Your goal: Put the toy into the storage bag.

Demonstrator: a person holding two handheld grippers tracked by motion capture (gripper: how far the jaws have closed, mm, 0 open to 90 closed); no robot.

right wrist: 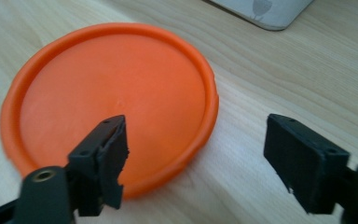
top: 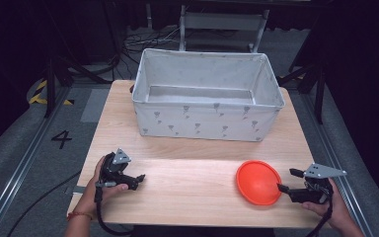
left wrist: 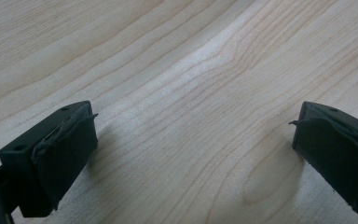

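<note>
Well beyond both grippers, a grey fabric bin [top: 207, 96] printed with small tree motifs stands at the far side of the wooden table [top: 187, 192]. The orange plate [top: 258, 182] lies flat just ahead of the right gripper [top: 285, 180], whose jaws stand wide apart, one over the plate's near rim, gripping nothing. The left gripper [top: 139, 178], well apart from the plate, is spread wide over bare wood. Left of it, the floor reads "4" [top: 61, 138].
</note>
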